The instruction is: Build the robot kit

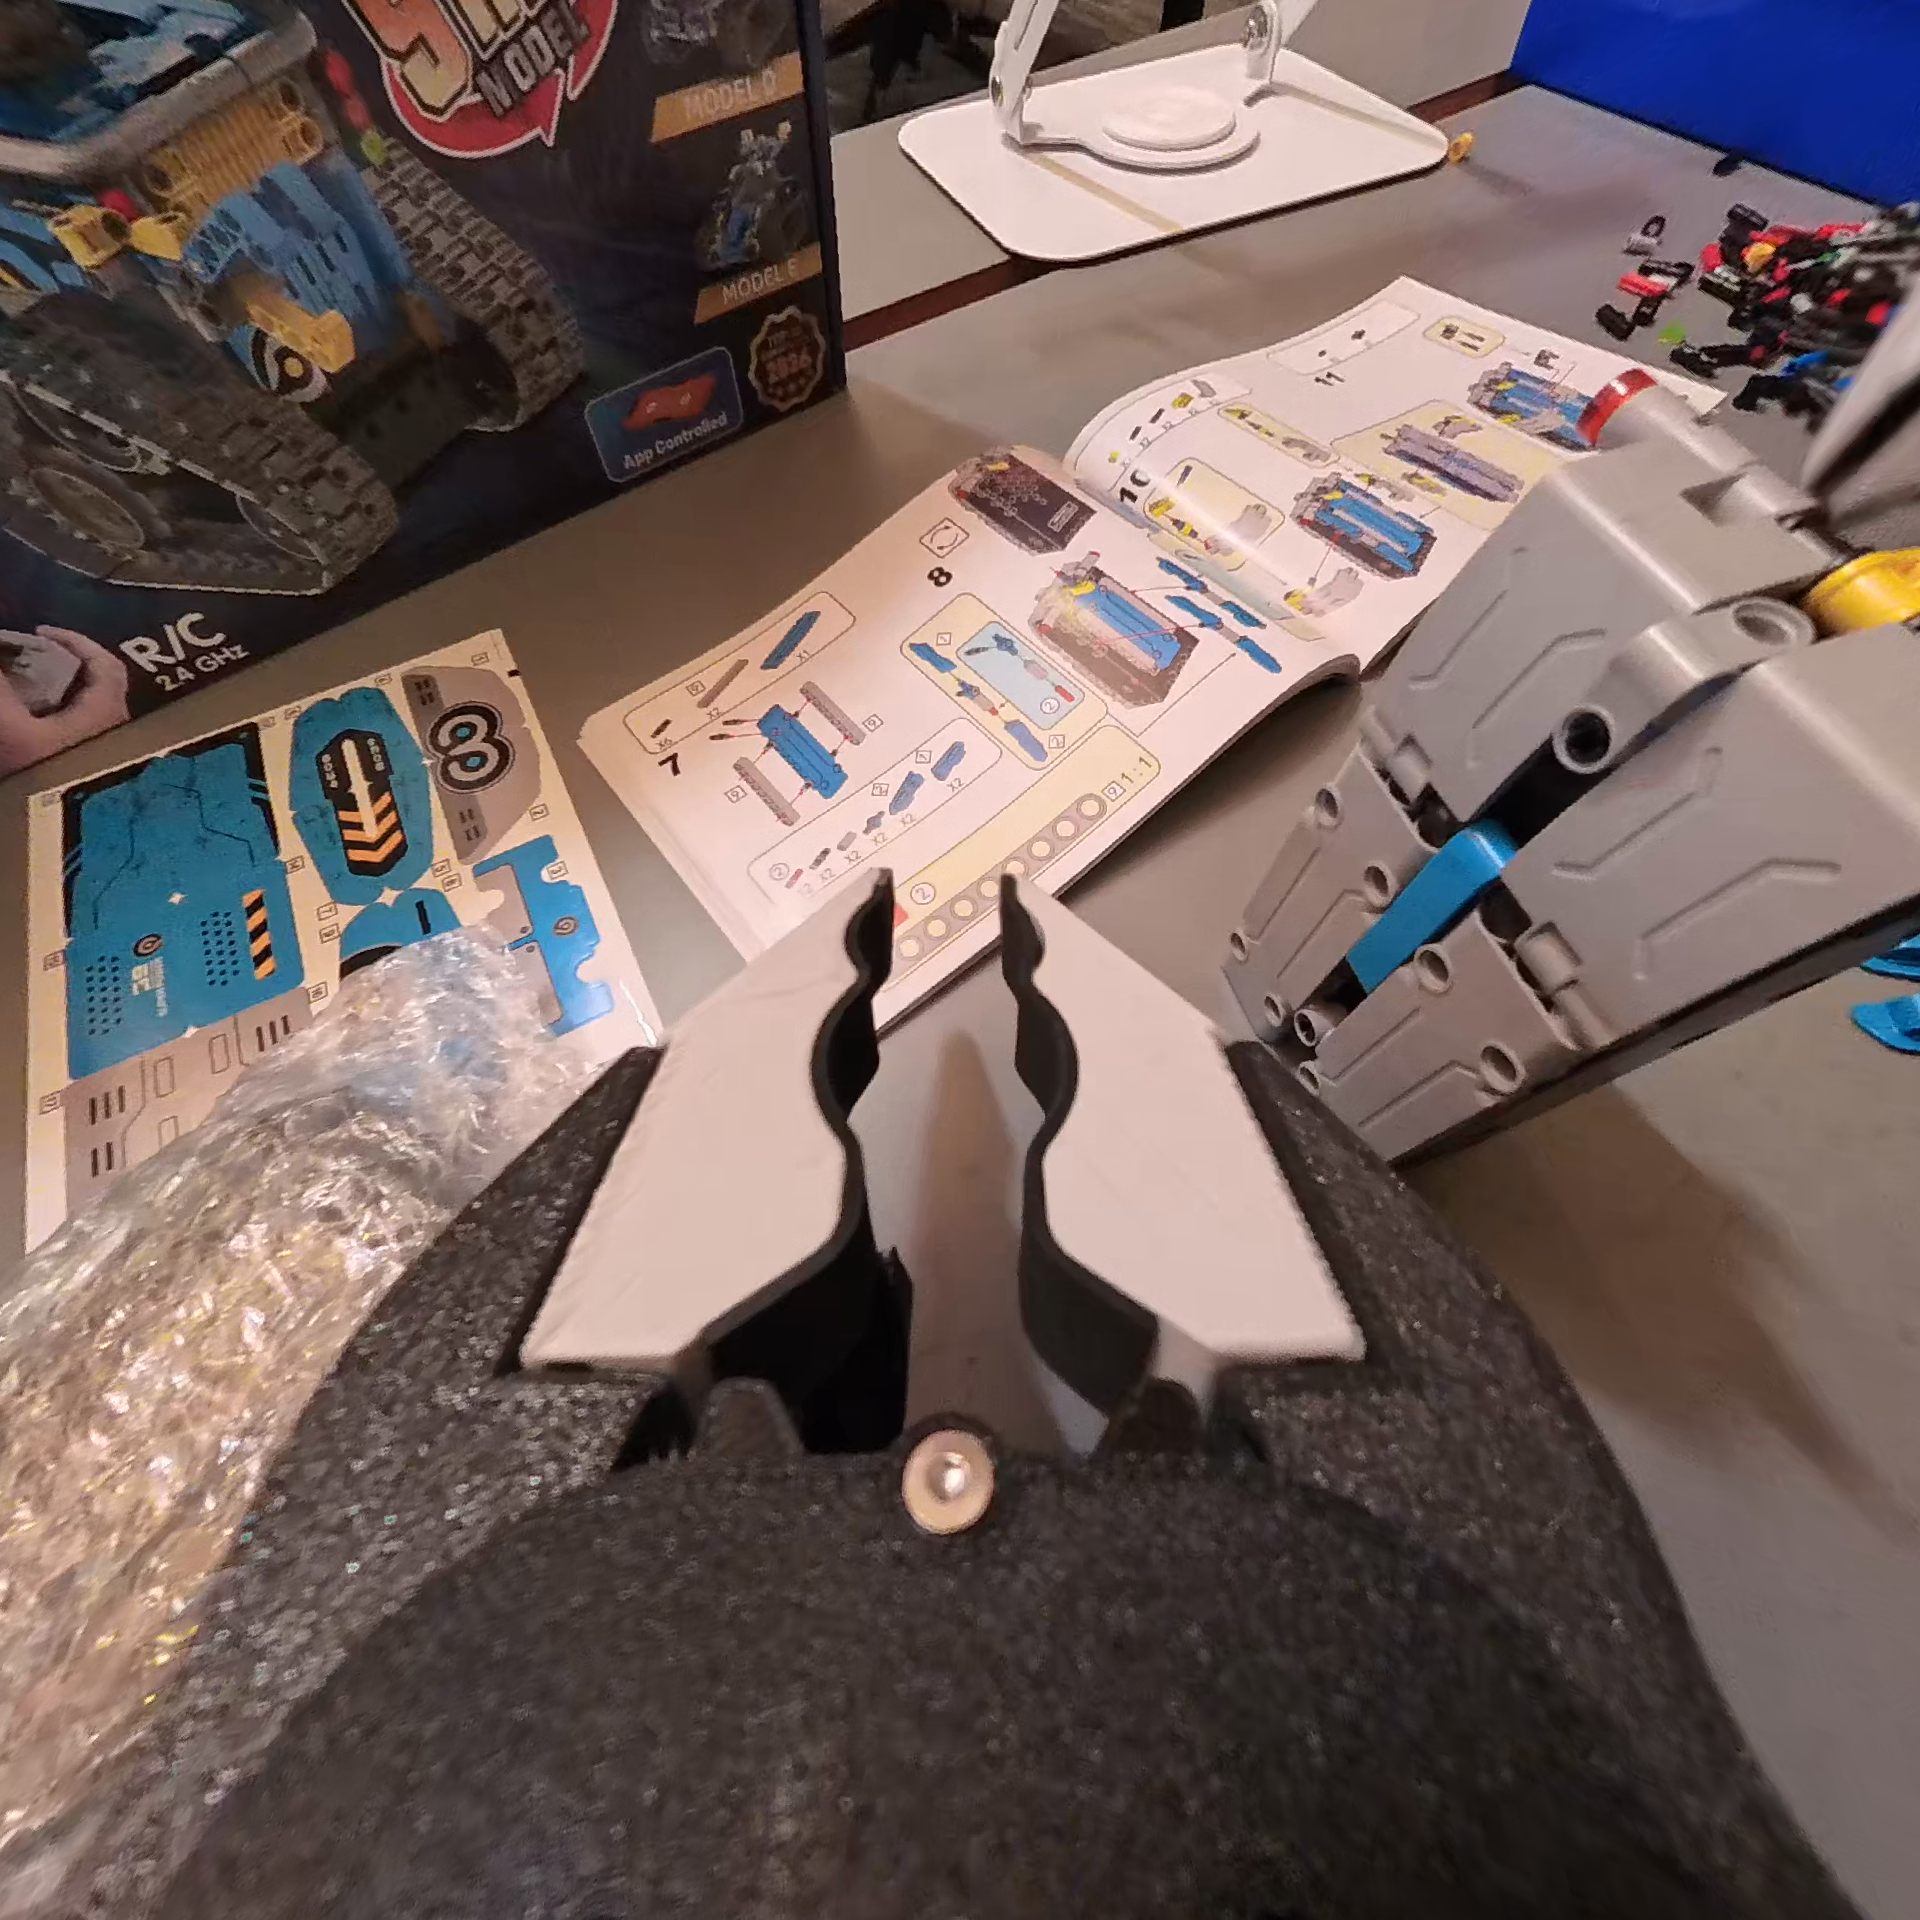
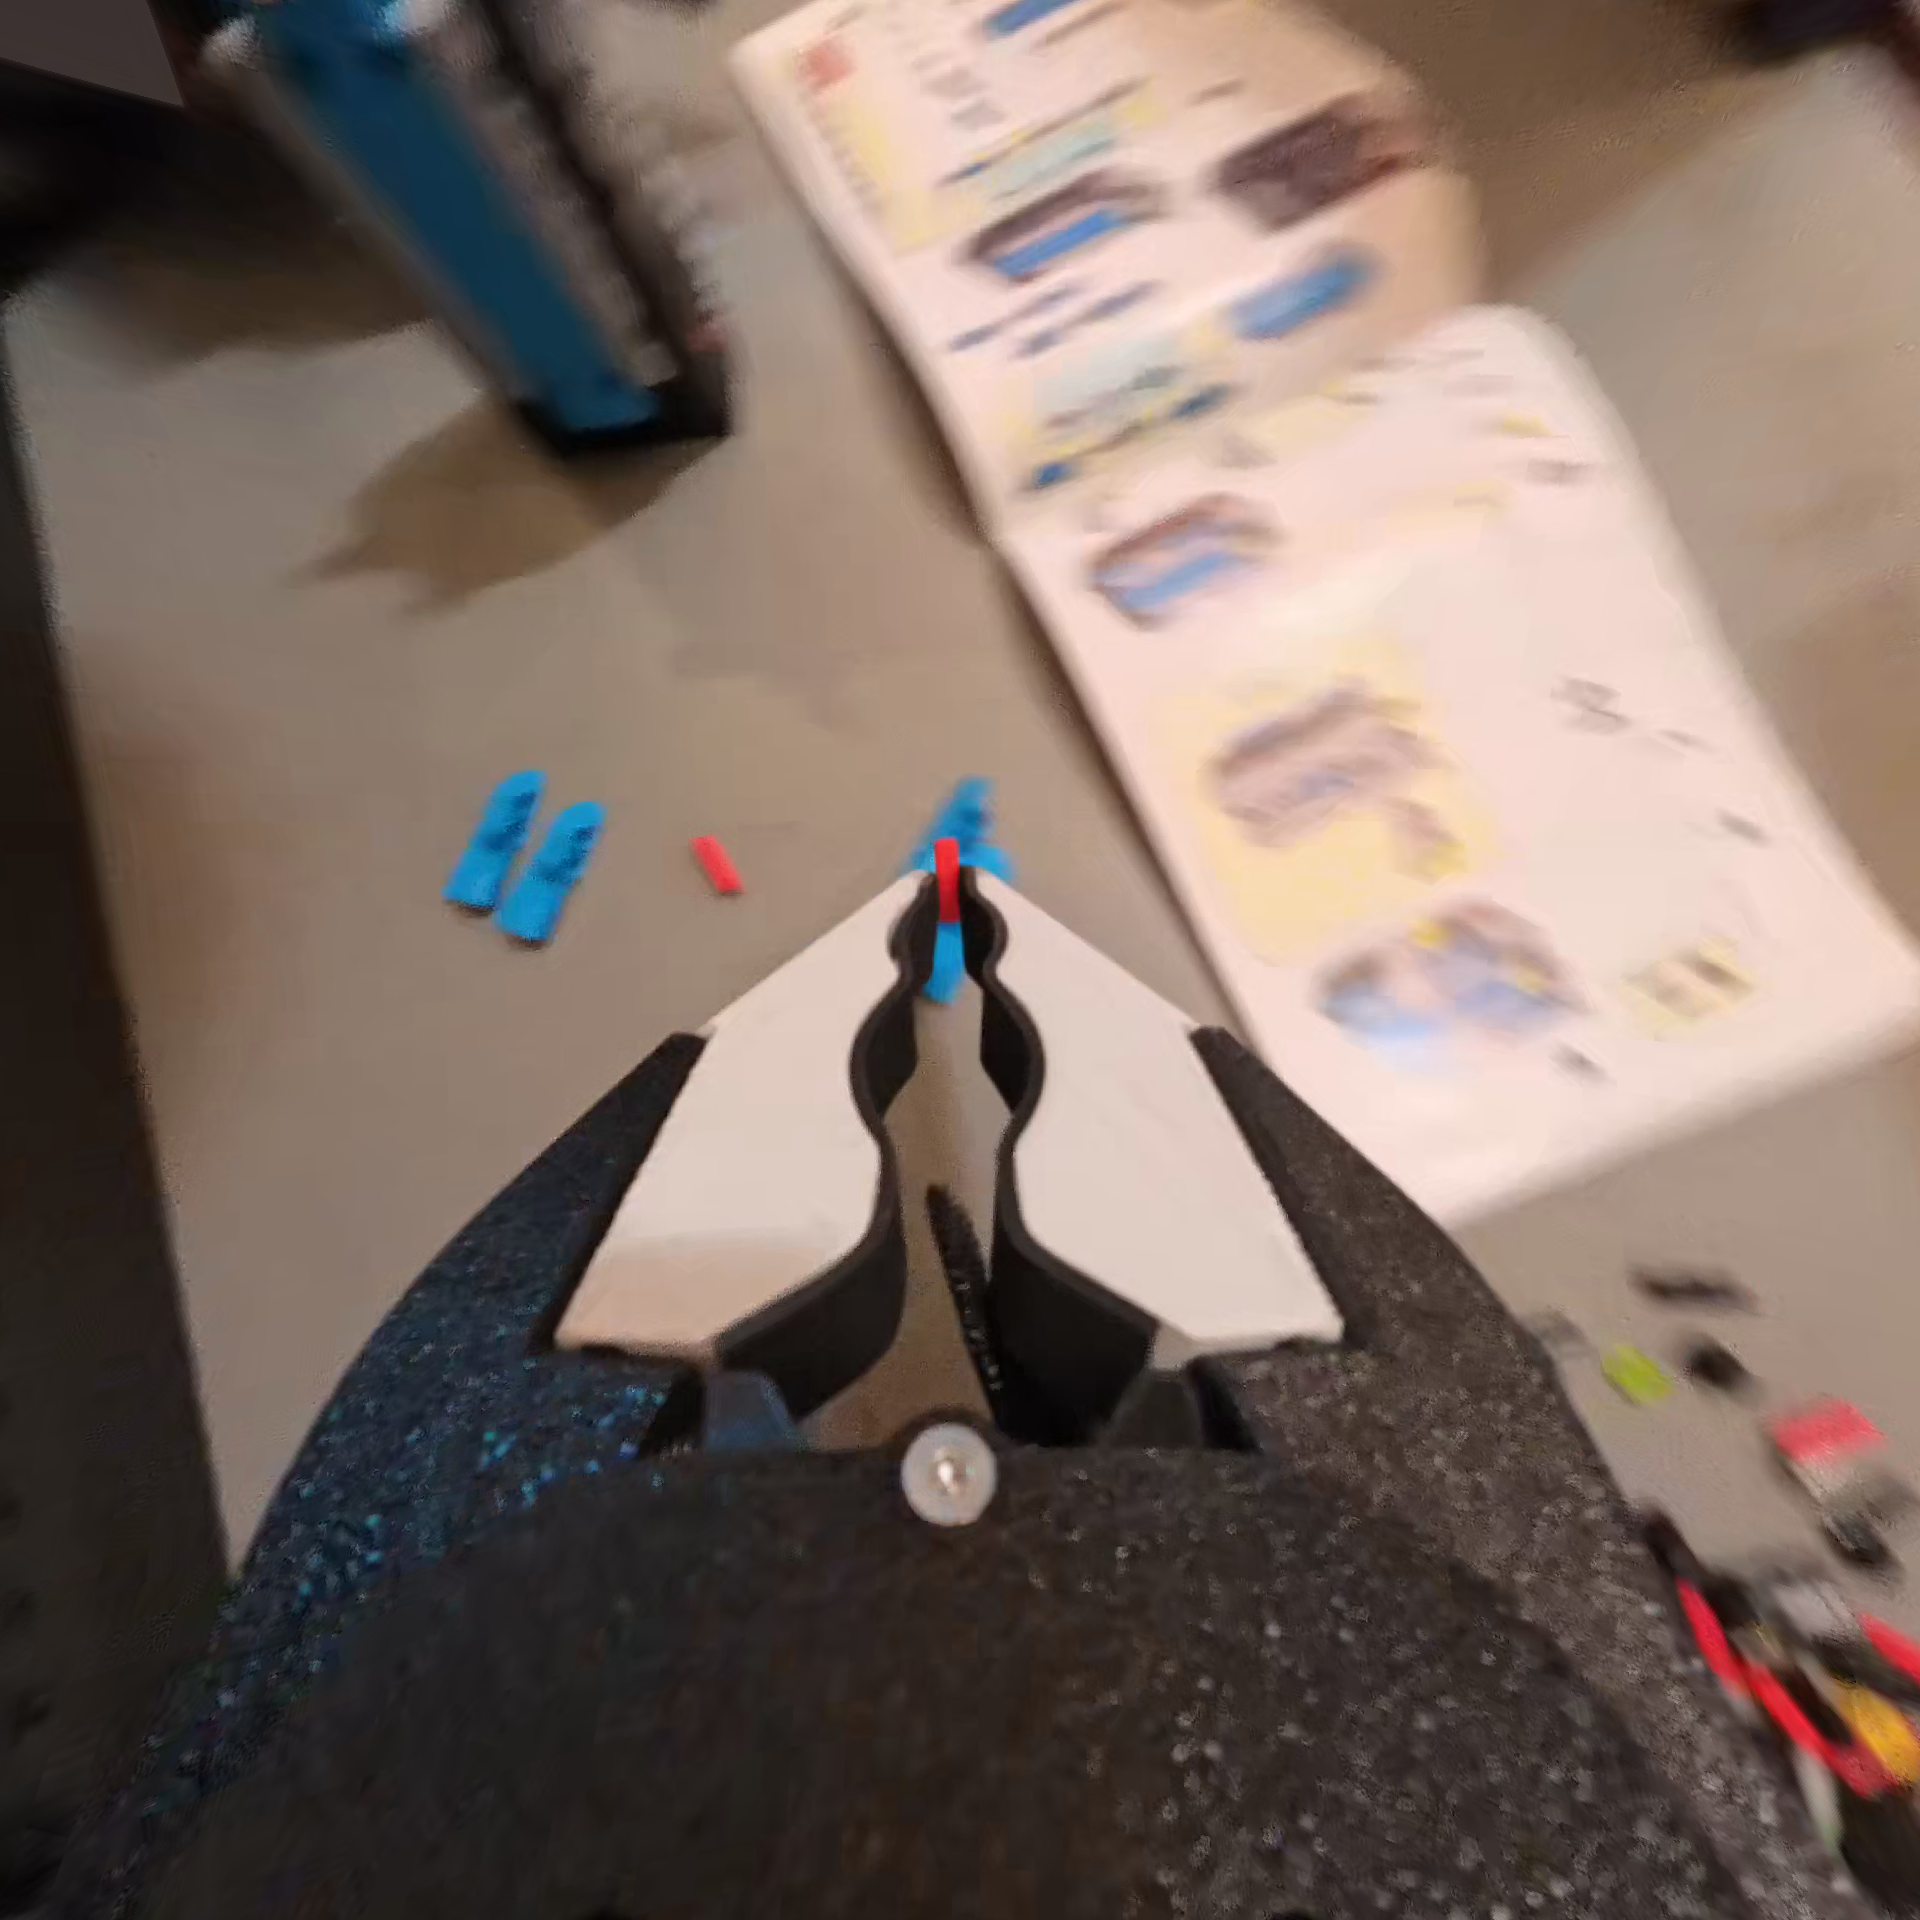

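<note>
My left gripper (image 1: 948, 914) is open by a narrow gap and empty, its tips over the near edge of an open instruction booklet (image 1: 1039, 665). A grey block assembly with a blue beam (image 1: 1579, 831) lies tilted just to its right. In the blurred right wrist view my right gripper (image 2: 945, 883) is shut on a small red pin (image 2: 945, 868), held above the grey table. A blue piece (image 2: 961, 821) lies on the table just beyond and under the tips. Two more blue pieces (image 2: 525, 857) and a loose red pin (image 2: 717, 864) lie to the left.
A toy box (image 1: 416, 312) stands at the back left, with a sticker sheet (image 1: 291, 883) and bubble wrap (image 1: 260, 1195) in front. A white stand (image 1: 1174, 156) is at the back. A pile of small parts (image 1: 1766, 291) lies far right and shows in the right wrist view (image 2: 1818, 1662). The booklet (image 2: 1351, 623) and the assembly (image 2: 499, 208) also show there. My hands' fingertips stand some 25 cm from each other. From my right tips it is roughly 4 cm to the blue piece (image 2: 961, 821); from my left, 20 cm.
</note>
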Available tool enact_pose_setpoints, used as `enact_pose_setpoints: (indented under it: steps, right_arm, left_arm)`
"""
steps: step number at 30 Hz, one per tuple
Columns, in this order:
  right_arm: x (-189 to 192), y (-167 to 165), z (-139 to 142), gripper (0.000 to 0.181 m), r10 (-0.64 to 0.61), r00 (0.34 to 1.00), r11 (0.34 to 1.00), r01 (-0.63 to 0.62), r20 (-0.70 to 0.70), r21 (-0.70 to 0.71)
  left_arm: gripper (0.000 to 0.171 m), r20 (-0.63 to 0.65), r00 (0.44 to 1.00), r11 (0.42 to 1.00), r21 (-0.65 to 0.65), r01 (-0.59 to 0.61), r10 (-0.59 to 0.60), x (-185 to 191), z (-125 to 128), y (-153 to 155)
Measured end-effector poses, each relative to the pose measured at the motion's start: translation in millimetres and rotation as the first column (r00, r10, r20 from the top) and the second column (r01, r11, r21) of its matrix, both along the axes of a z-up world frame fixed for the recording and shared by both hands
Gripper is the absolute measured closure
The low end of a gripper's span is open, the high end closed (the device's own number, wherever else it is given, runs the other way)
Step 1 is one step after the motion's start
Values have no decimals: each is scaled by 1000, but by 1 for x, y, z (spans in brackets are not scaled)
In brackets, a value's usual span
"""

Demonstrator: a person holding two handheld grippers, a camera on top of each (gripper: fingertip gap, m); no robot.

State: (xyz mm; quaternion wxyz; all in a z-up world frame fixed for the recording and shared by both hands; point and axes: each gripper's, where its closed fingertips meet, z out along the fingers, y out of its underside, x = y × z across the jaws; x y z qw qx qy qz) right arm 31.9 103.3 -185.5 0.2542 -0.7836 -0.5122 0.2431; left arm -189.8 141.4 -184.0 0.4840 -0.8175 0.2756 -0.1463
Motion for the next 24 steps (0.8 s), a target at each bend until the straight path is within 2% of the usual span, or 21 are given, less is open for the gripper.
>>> enact_pose_setpoints:
  steps: [2, 4, 6, 10, 11, 13, 14, 15, 17, 18, 21, 24]
  right_arm:
    - [-22, -32, -15, 178, 144, 988, 988, -140, 50, -67]
    - [-32, -51, -24, 177, 229, 969, 971, -221, 89, -90]
    - [-31, -55, -35, 176, 256, 952, 967, -247, 171, -68]
    - [-32, -53, -35, 177, 249, 954, 968, -247, 170, -36]
    - [-29, -50, -33, 169, 235, 958, 972, -234, 164, -28]
    - [-17, -34, -12, 166, 170, 983, 985, -172, 68, 21]
    - [-4, -18, 3, 166, 98, 995, 994, -98, 10, 43]
    - [18, 6, 16, 168, -27, 999, 997, 29, -25, 78]
    - [82, 60, 19, 174, -344, 939, 930, 342, -8, 134]
    - [104, 68, 12, 169, -410, 912, 907, 408, 4, 107]
    - [134, 71, -12, 166, -460, 884, 886, 451, 84, 109]
    - [123, 71, -20, 164, -444, 891, 895, 439, 88, 76]
  left_arm:
    - [152, 0, 1000, 1000, -5, 6, -6, 1, -1, 0]
    - [152, 0, 1000, 1000, -8, 12, -12, 2, -1, -1]
    - [152, -1, 1000, 1000, -10, 17, -17, 2, -1, -1]
    - [152, -4, 1000, 1000, -14, 23, -23, 3, -2, -2]
    - [152, -4, 1000, 1000, -13, 24, -24, 3, -2, -2]
    - [152, -2, 1000, 1000, -13, 28, -28, 4, -2, -3]
    - [152, -2, 1000, 999, -13, 30, -30, 4, -2, -3]
    - [152, -1, 1000, 999, -13, 30, -30, 4, -2, -3]
    - [152, -1, 999, 999, -15, 32, -32, 4, -2, -3]
    - [152, -2, 999, 999, -16, 33, -33, 4, -2, -3]
    - [152, -2, 999, 999, -17, 36, -36, 5, -2, -3]
    - [152, -1, 999, 999, -15, 38, -38, 5, -2, -4]
